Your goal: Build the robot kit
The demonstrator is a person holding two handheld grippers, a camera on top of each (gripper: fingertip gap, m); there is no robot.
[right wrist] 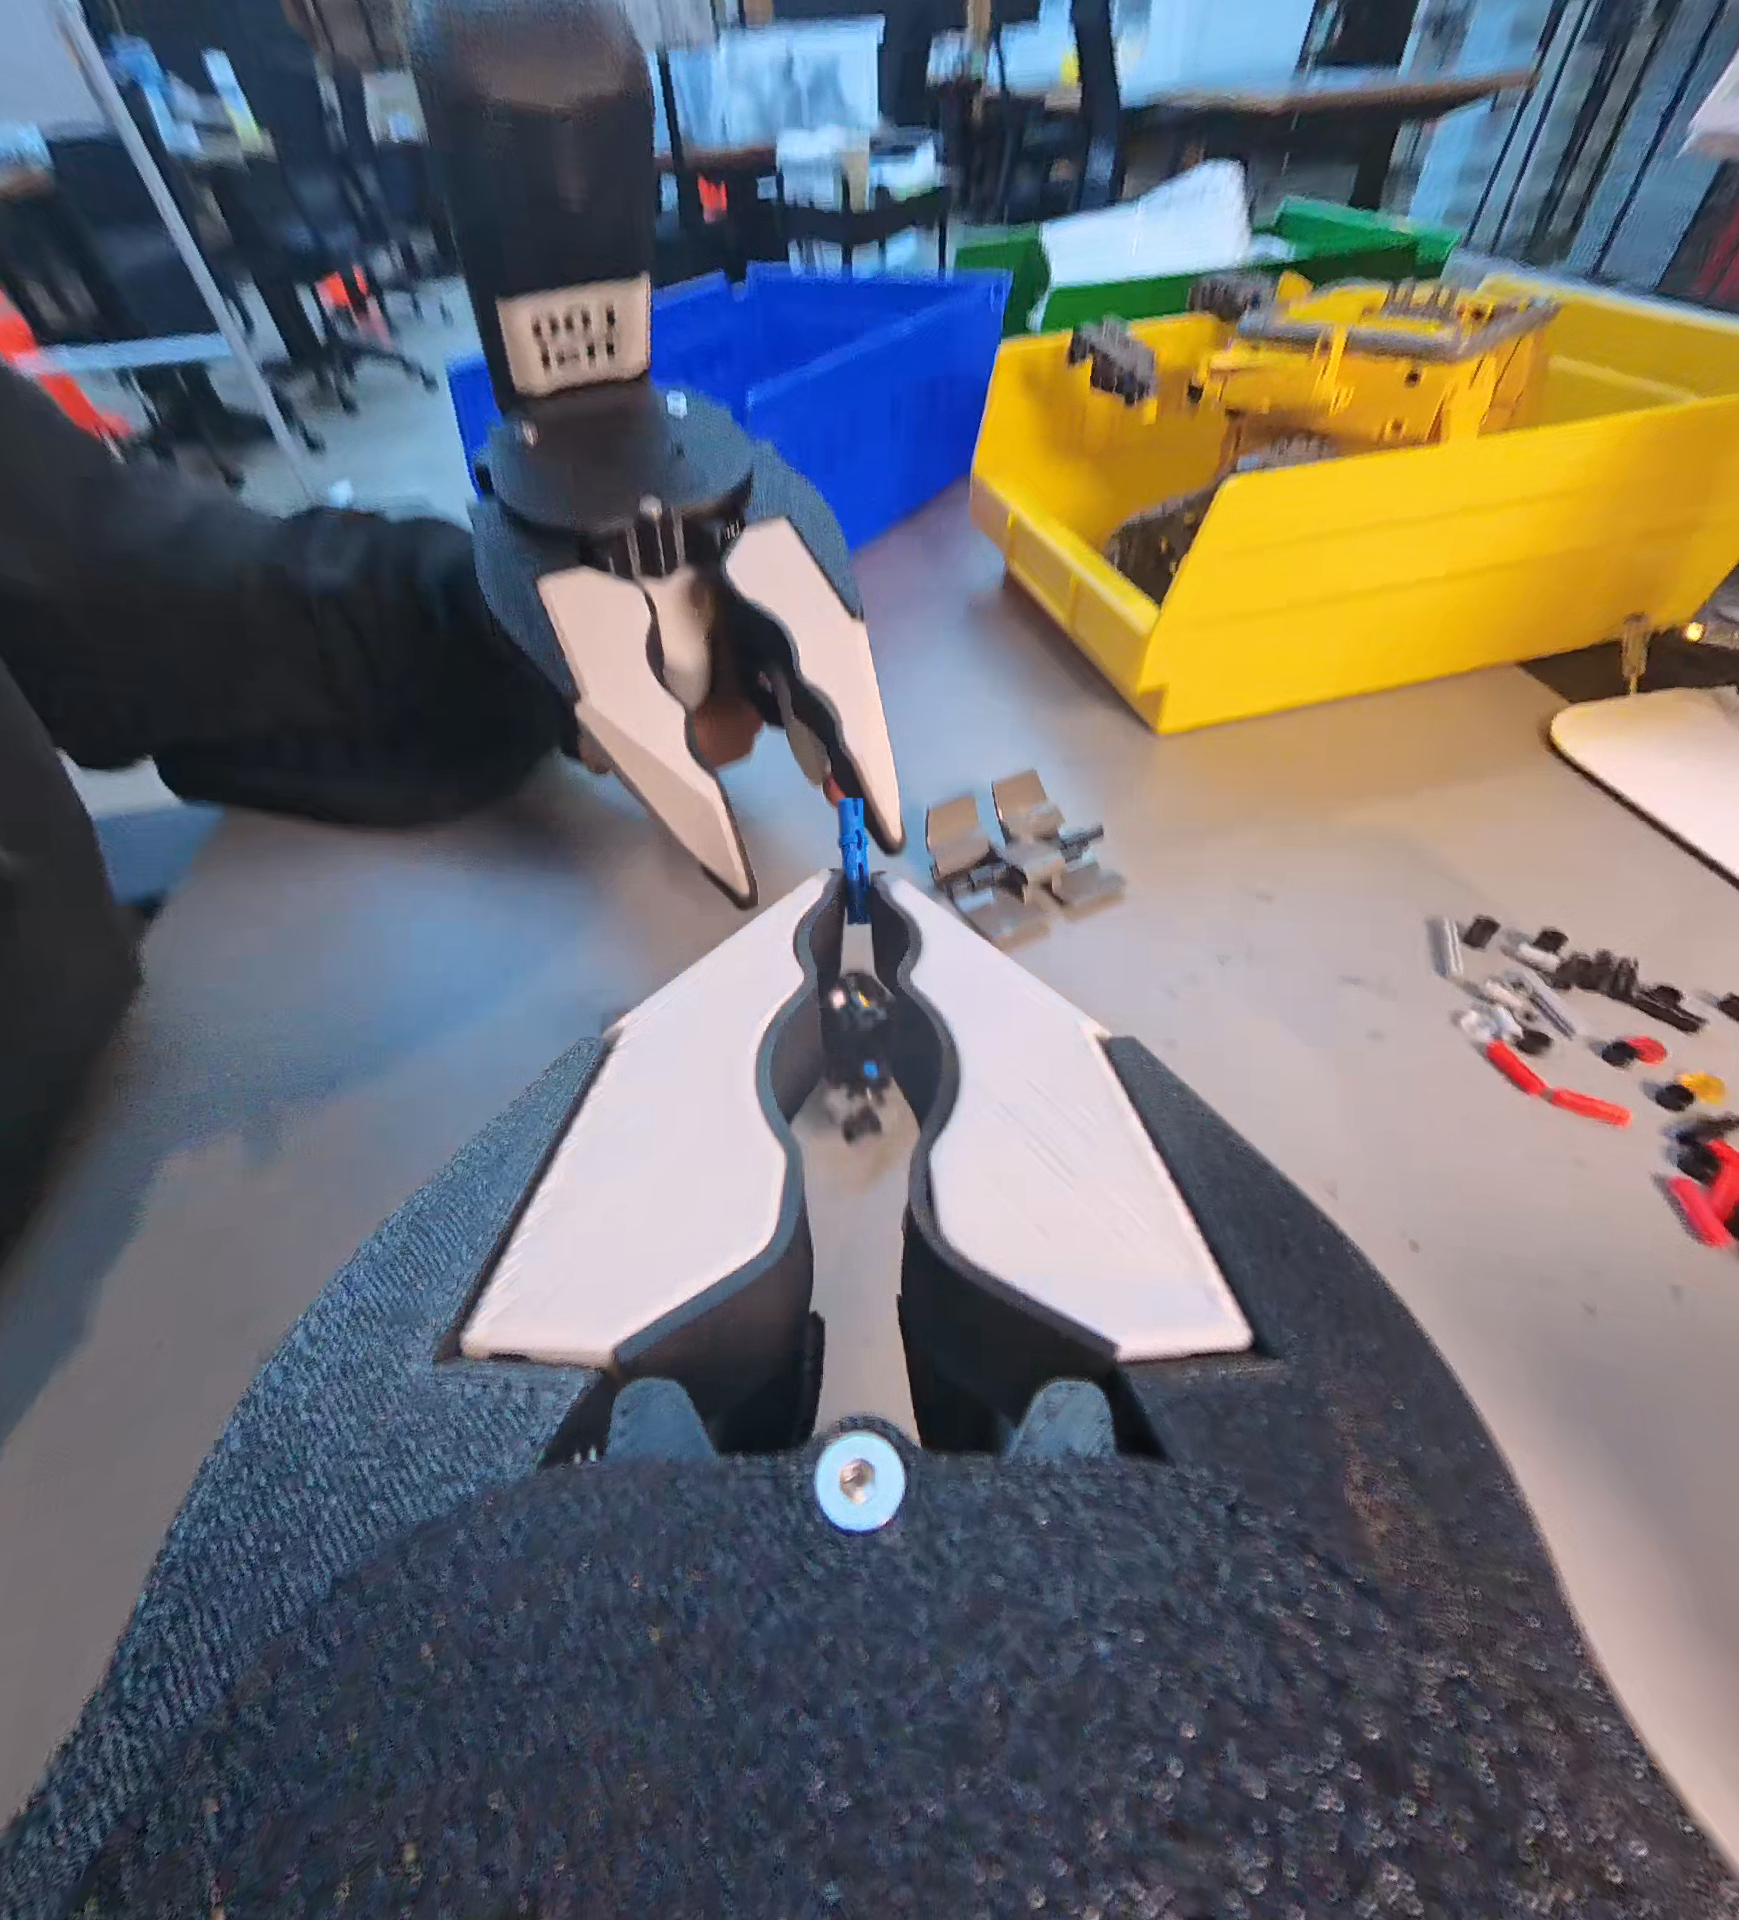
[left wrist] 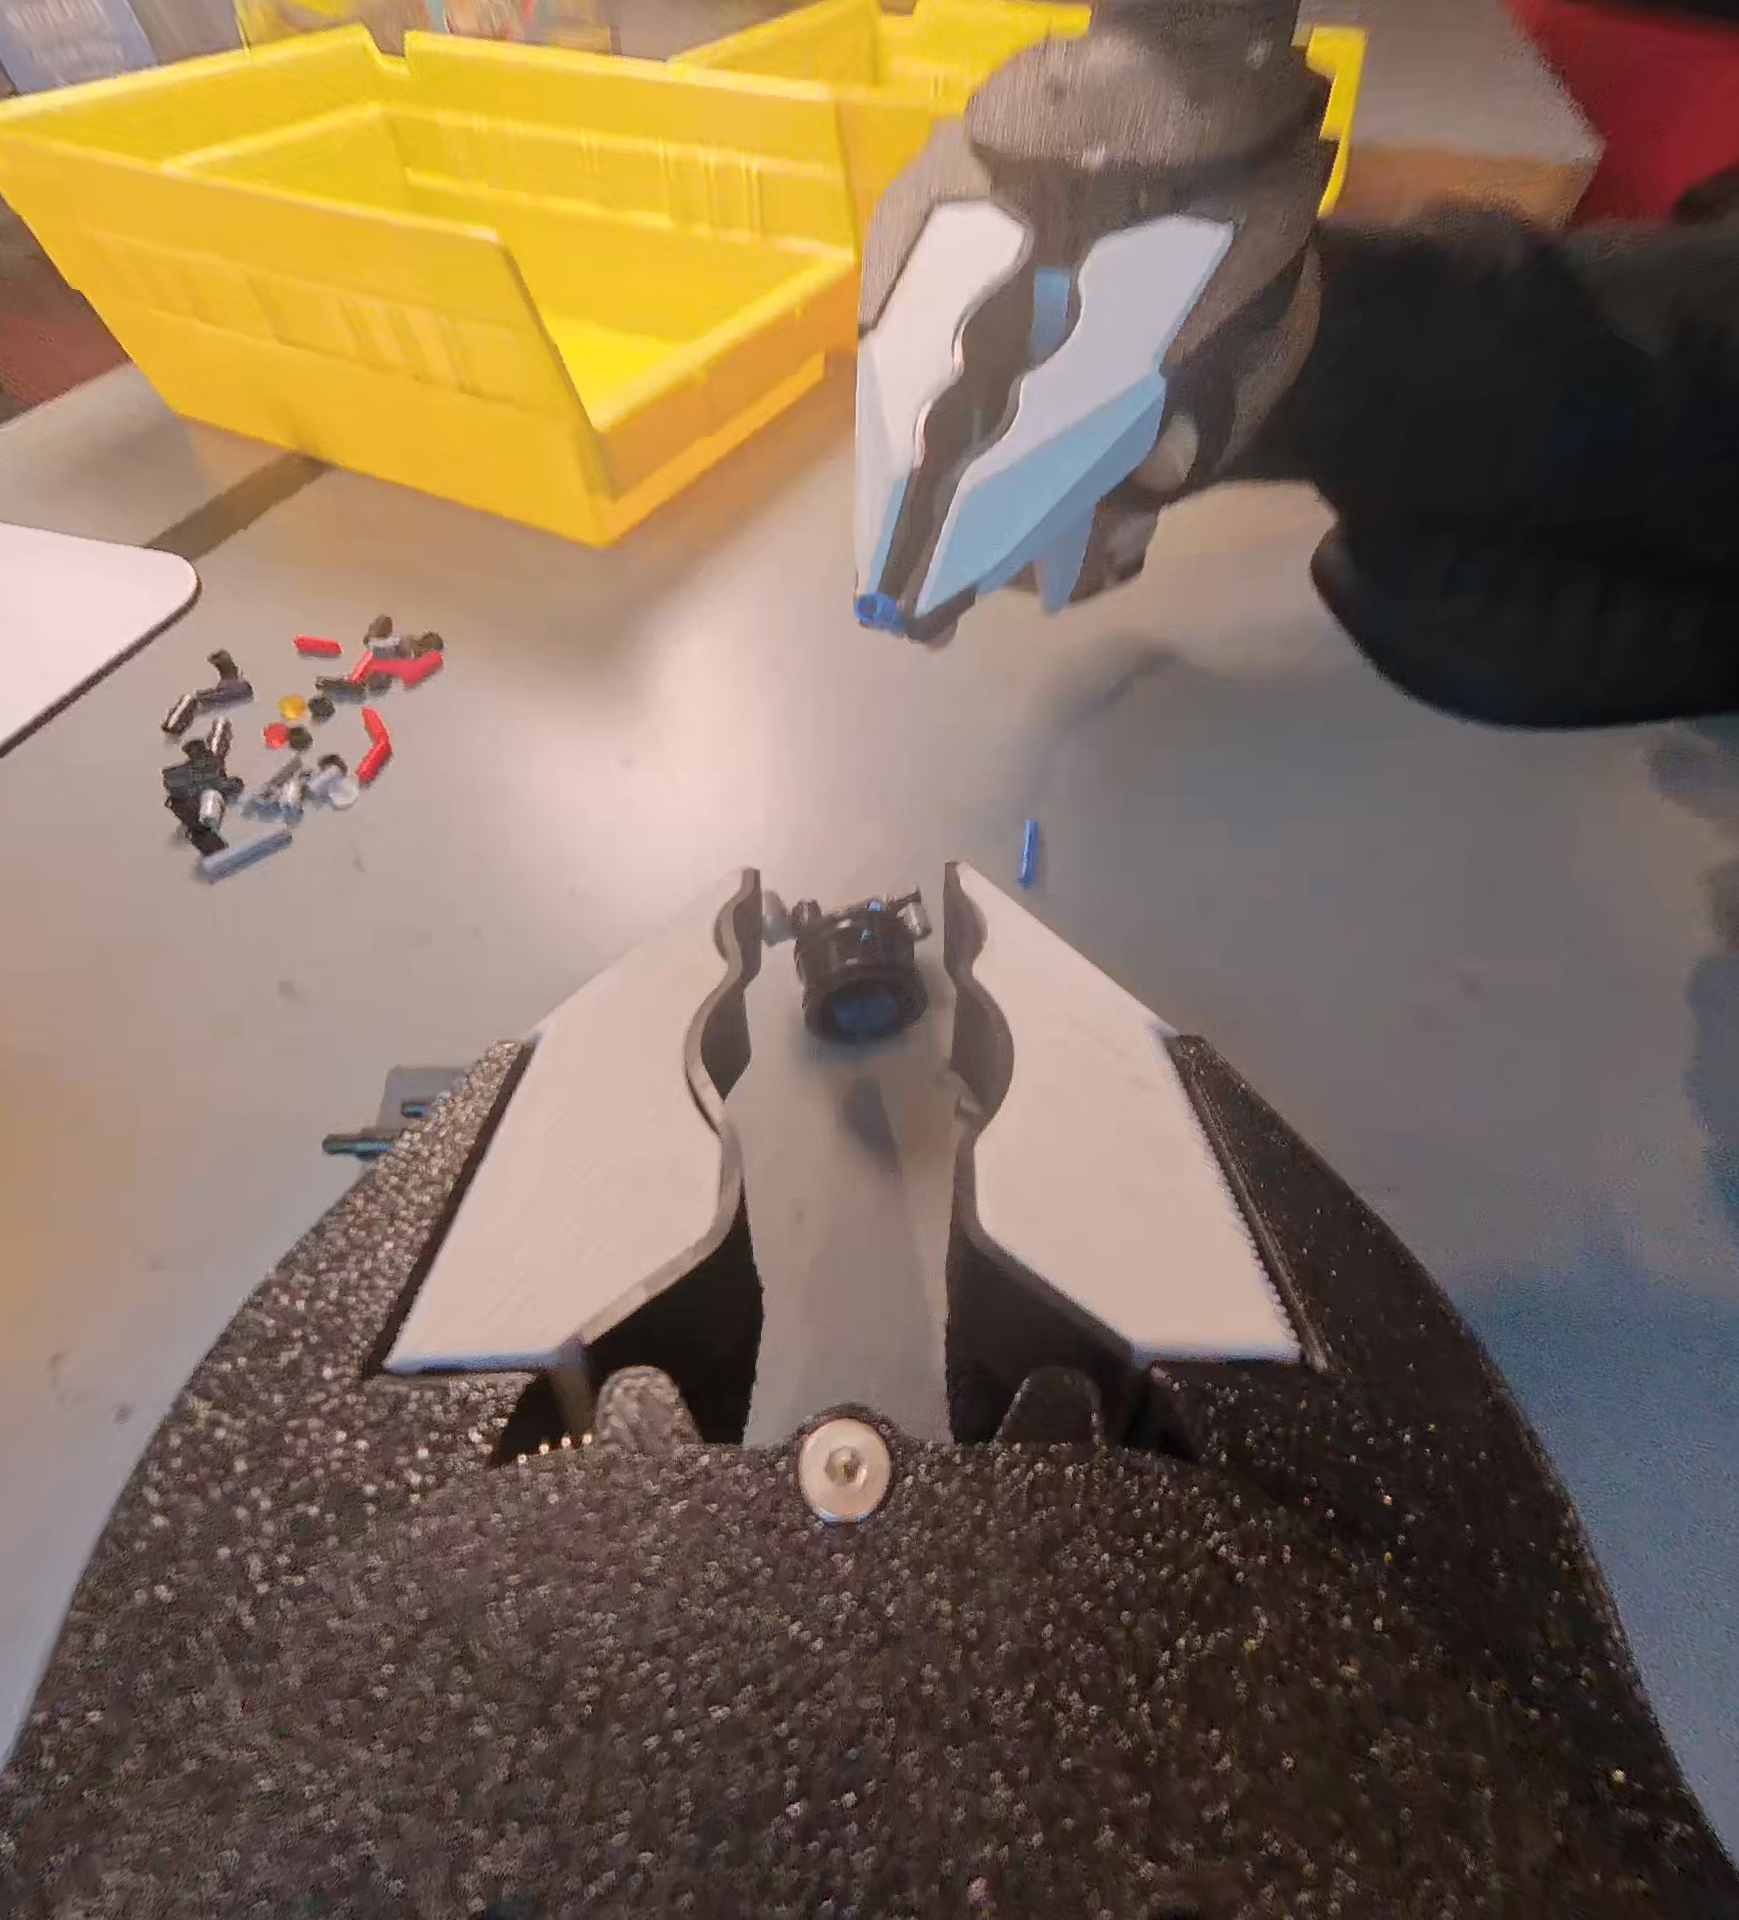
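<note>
Pin (right wrist: 852, 864) pinched in right gripper (right wrist: 854, 883) tips

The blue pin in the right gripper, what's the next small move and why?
Probably close the left gripper on the small black assembly to steady it. The right gripper is shut on the blue pin and hangs above the table, while the assembly lies loose between the left gripper's open fingers.
</note>
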